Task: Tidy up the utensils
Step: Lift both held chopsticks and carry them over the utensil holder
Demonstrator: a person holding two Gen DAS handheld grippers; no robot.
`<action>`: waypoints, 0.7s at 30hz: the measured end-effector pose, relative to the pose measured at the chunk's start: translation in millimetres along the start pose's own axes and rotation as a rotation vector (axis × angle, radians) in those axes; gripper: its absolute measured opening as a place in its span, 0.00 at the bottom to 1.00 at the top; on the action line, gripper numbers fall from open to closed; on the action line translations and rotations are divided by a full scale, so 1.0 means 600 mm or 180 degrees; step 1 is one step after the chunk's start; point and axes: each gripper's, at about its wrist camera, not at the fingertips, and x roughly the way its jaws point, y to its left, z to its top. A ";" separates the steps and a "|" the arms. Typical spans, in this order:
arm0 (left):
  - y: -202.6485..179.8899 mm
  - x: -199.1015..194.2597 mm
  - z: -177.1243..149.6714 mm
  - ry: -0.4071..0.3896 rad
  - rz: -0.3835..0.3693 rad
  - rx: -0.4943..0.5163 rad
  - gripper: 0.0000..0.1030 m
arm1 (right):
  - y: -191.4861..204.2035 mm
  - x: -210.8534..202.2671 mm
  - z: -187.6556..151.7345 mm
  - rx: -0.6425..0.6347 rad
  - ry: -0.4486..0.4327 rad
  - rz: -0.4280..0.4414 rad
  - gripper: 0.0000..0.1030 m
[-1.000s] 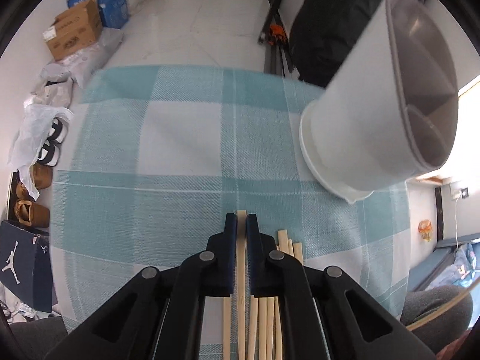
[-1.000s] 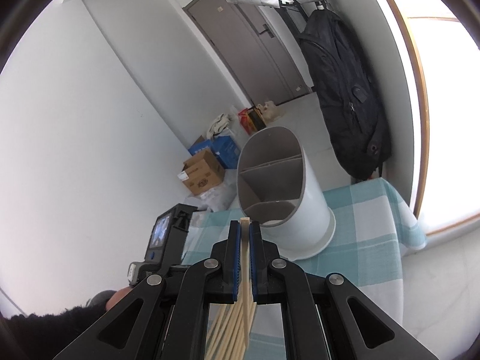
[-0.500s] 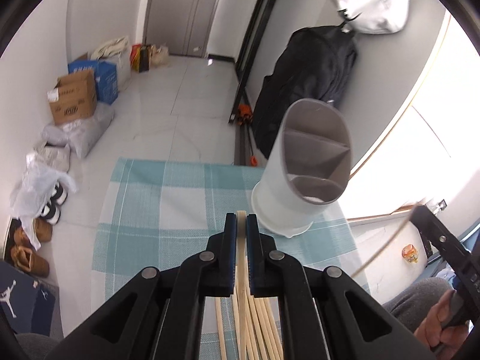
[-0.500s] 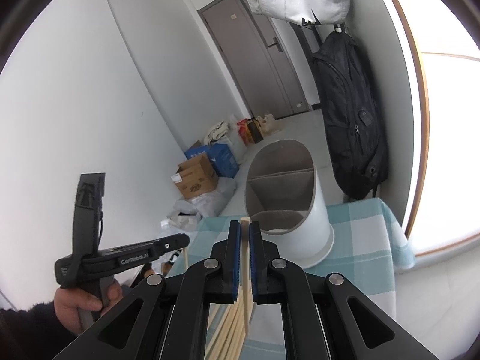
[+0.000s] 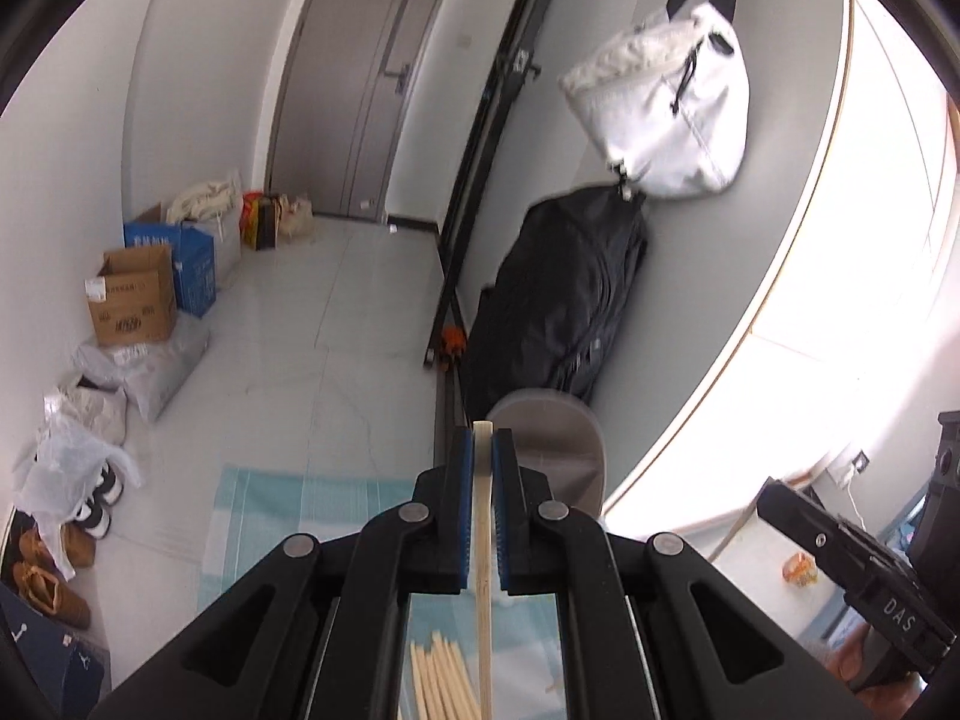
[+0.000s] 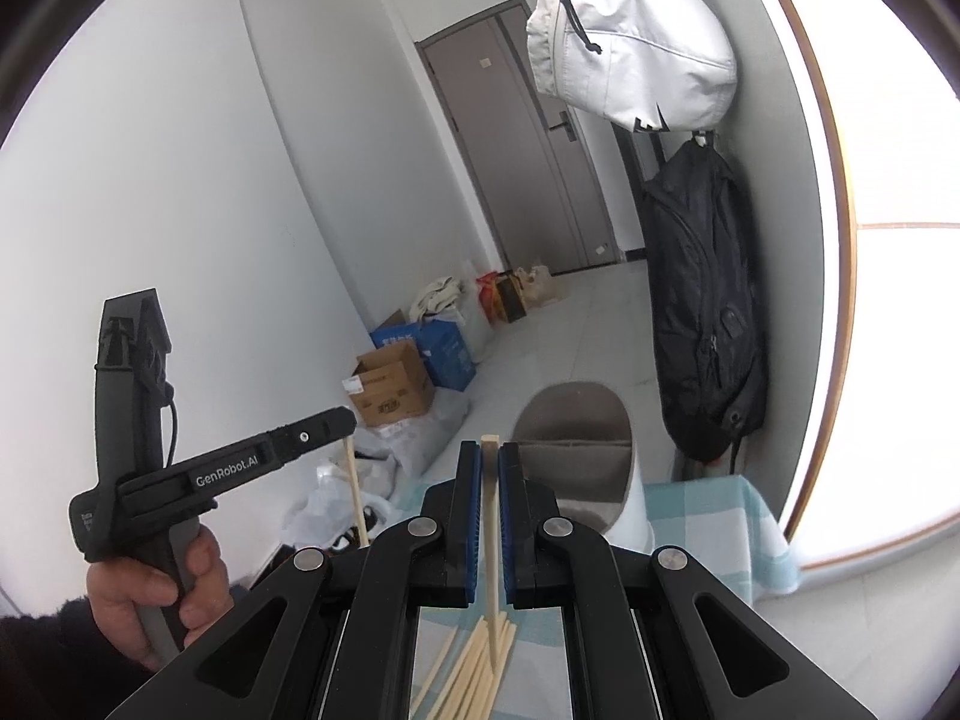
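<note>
Each gripper is shut on one pale wooden chopstick. My left gripper [image 5: 483, 456] pinches a chopstick [image 5: 483, 546] that runs down between its blue pads. My right gripper [image 6: 490, 462] clamps another chopstick [image 6: 491, 528] the same way. Both are lifted above the table, and several more chopsticks [image 6: 474, 666] lie in a loose bundle on the checked cloth below. The white divided utensil holder [image 6: 576, 468] stands just beyond the fingertips, its grey compartments showing; in the left wrist view the holder [image 5: 561, 450] is partly hidden behind the fingers. The left gripper [image 6: 336, 420] also shows from the side in the right wrist view, held by a hand.
The table carries a teal and white checked cloth [image 6: 738, 516]. A black backpack [image 6: 702, 312] and a white bag [image 6: 630, 42] hang on the wall behind the holder. Cardboard and blue boxes [image 5: 150, 294], bags and shoes [image 5: 54, 546] line the floor at left.
Both grippers have risen from the table, each carrying its chopstick. The left view tilted up from the cloth to the room, and the holder now sits low behind the fingertips.
</note>
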 end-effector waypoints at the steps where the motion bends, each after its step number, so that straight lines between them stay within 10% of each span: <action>1: -0.002 0.002 0.012 -0.0067 -0.0009 -0.0022 0.02 | -0.001 0.000 0.014 -0.0007 -0.0002 -0.0005 0.05; 21: -0.037 0.073 0.143 -0.0881 0.0046 0.0036 0.02 | -0.049 0.066 0.207 -0.0106 -0.0466 -0.0279 0.05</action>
